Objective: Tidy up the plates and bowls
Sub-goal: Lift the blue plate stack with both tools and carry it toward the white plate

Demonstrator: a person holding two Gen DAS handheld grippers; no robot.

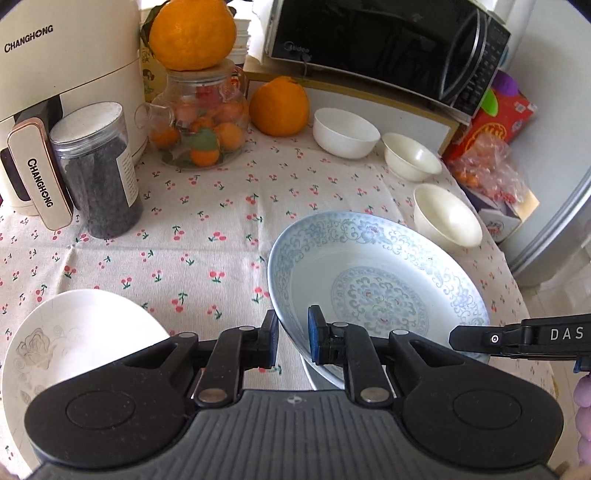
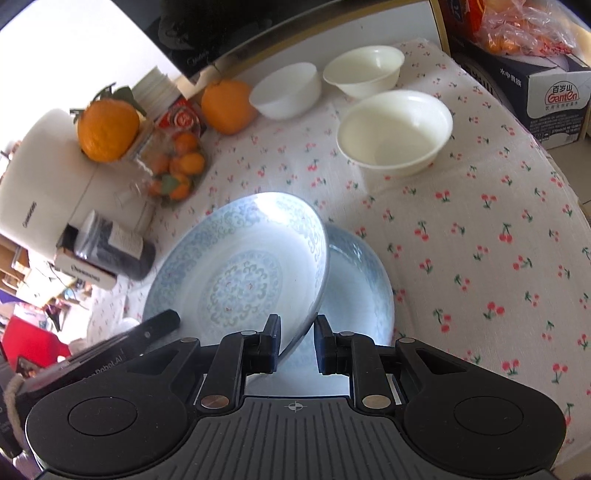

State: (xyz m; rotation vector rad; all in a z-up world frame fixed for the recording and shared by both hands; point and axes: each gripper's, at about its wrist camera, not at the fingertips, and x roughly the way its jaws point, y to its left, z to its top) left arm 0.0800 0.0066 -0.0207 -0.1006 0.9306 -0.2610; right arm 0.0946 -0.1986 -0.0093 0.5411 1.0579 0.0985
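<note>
The blue-patterned plate is held tilted above the tabletop, its near rim pinched on one side by the left tongs and on the other by the right tongs; both pairs are nearly closed, the rim between their pads. In the right wrist view a second blue-patterned plate lies flat just under and to the right of the lifted one, partly covered by it. To the near left, a white plate with a pale rose print rests on the cherry-print cloth. Three white bowls stand apart along the far right: the nearest bowl just beyond the lifted plate's far rim, a middle bowl behind it, and a far bowl close to a large orange. Farther left are a glass teapot filled with small oranges with another orange on its lid, a clear jar of dark contents, and a cream Changhong appliance. A black microwave sits on a shelf at the back, and a carton with a bag of fruit crowds the far right edge.
</note>
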